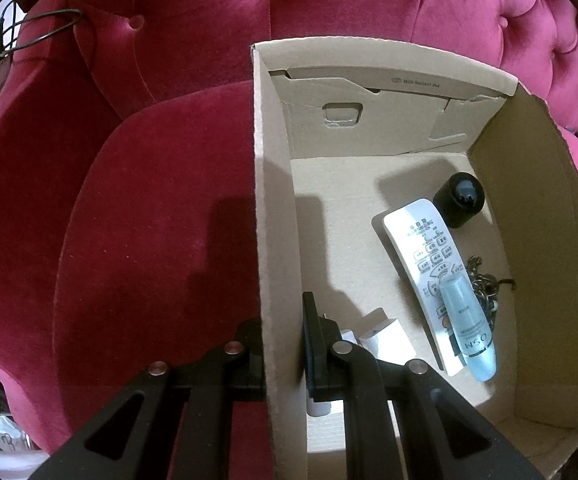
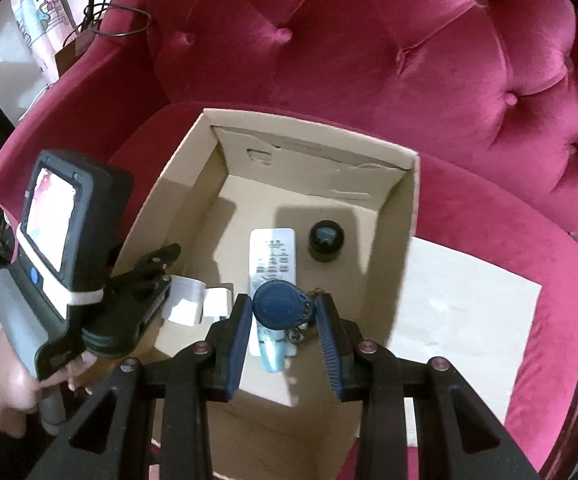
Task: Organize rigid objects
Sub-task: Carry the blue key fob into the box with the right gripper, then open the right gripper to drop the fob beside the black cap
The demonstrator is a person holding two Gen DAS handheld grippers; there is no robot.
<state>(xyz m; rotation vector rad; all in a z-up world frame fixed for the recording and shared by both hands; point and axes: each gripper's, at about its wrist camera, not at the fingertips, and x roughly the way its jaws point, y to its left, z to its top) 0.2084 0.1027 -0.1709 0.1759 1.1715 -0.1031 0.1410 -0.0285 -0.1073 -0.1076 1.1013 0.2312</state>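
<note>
An open cardboard box (image 1: 273, 200) stands on a red armchair seat. My left gripper (image 1: 281, 344) is shut on the box's left wall, one finger outside and one inside. In the box lie a silver remote (image 1: 421, 248), a black round jar (image 1: 461, 200), a light-blue tube (image 1: 469, 328), a white adapter (image 1: 385, 340) and a metal chain (image 1: 485, 284). In the right wrist view my right gripper (image 2: 283, 308) is shut on a blue key fob (image 2: 281, 302), held above the box (image 2: 393, 208), over the remote (image 2: 275, 256) and tube (image 2: 271, 354). The left gripper (image 2: 157, 276) shows at the box's left edge.
The red tufted armchair (image 2: 409, 60) surrounds the box on three sides. A white sheet (image 2: 469, 300) lies on the seat right of the box. A dark cable (image 2: 121, 20) hangs over the left armrest. A person's hand (image 2: 5, 392) grips the left gripper's handle.
</note>
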